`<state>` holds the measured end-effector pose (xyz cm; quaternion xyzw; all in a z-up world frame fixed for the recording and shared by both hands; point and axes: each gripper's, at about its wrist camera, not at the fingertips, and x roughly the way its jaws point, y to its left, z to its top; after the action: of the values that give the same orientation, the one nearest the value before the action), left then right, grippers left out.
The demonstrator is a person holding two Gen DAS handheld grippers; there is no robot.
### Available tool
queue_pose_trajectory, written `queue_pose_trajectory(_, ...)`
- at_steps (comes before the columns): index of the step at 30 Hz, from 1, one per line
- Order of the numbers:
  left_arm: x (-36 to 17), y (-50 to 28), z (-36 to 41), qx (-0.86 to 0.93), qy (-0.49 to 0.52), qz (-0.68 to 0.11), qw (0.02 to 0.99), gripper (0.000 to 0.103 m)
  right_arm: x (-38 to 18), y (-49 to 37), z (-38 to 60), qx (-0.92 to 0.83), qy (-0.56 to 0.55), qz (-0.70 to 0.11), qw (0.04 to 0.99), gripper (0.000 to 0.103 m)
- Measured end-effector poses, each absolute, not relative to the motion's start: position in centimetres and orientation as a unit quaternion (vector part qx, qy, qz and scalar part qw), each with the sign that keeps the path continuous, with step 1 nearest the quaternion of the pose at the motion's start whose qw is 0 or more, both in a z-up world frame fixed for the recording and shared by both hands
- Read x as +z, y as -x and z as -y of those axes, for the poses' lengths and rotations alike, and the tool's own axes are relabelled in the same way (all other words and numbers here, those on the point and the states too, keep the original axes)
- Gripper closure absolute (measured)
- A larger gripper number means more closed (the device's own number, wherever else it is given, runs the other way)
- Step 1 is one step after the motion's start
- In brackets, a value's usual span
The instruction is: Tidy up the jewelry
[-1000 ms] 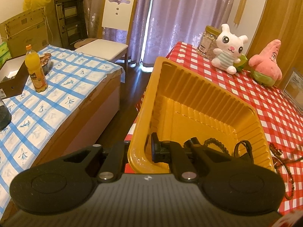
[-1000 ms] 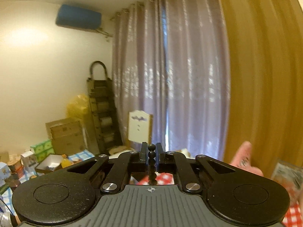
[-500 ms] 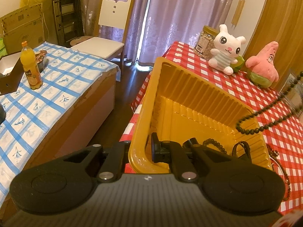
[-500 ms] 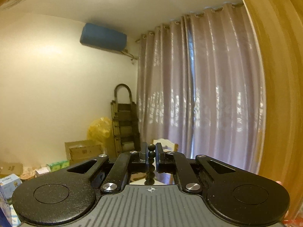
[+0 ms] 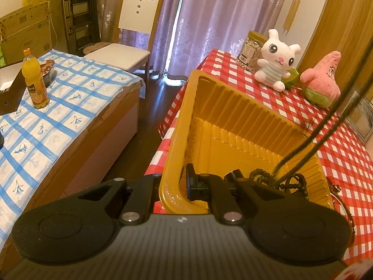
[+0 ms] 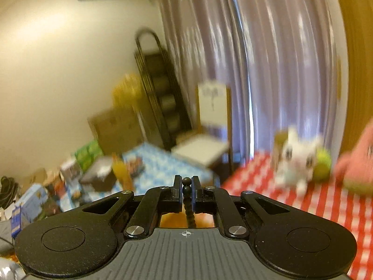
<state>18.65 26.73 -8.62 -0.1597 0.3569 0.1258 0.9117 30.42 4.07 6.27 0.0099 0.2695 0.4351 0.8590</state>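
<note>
Yellow plastic forms the ribbed tray (image 5: 233,107) that stands on the red-checked tablecloth (image 5: 345,158), at the table's near left corner. The left gripper (image 5: 172,184) is clamped on the tray's near rim, one finger inside the wall and the other outside it. Dark bead bracelets (image 5: 296,184) lie in the tray's near right corner, and more beaded pieces (image 5: 335,189) rest on the cloth just right of the tray. A long dark bead strand (image 5: 326,126) hangs down from the upper right into the tray, its lower end among the bracelets; it looks blurred. In the right wrist view, the right gripper (image 6: 186,194) is pinched narrowly on that same string of beads, with one bead showing above the fingertips and the rest dropping below between them. At the far side of the table stand a white rabbit plush (image 5: 277,58), a pink star plush (image 5: 322,81) and a jar (image 5: 250,46). Left, across a gap of floor, an orange drink bottle (image 5: 35,79) stands on a blue-checked cloth (image 5: 70,107).
</note>
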Motion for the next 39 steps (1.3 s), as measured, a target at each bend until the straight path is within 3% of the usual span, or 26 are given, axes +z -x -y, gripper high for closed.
queue_pose_trajectory(7,-8.7,-18.9,-26.7,0.127,0.158,-0.359,0.911,0.096,-4.6,-31.5,-4.9,0.408,0.015,-0.393,0.824,0.096)
queue_pose_trajectory(12,-8.7,-19.1,-26.7,0.128,0.156,-0.361,0.91,0.096,-7.6,-31.5,-5.4,0.405,0.031,-0.431,0.806,0.094)
queue_pose_trajectory(13,-8.7,-19.1,-26.6,0.128,0.155,-0.362,0.91,0.096,-8.1,-31.3,-5.4,0.403,0.036,-0.434,0.805,0.086)
queue_pose_trajectory(14,-8.7,-19.1,-26.6,0.129,0.155,-0.363,0.91,0.096,-8.5,-31.1,-5.2,0.402,0.04,-0.434,0.806,0.068)
queue_pose_trajectory(16,-8.7,-19.2,-26.6,0.129,0.153,-0.364,0.91,0.096,-8.6,-30.6,-4.7,0.398,0.039,-0.429,0.81,0.05)
queue_pose_trajectory(26,-8.7,-19.5,-26.4,0.134,0.141,-0.369,0.909,0.096,-7.5,-27.7,1.8,0.36,-0.005,-0.402,0.842,0.049)
queue_pose_trajectory(36,-8.5,-19.8,-26.2,0.139,0.13,-0.37,0.909,0.096,-9.5,-25.6,12.6,0.236,-0.022,-0.43,0.871,0.05)
queue_pose_trajectory(39,-8.3,-19.8,-26.2,0.141,0.128,-0.369,0.91,0.096,-10.6,-25.3,14.9,0.203,-0.005,-0.433,0.878,0.059)
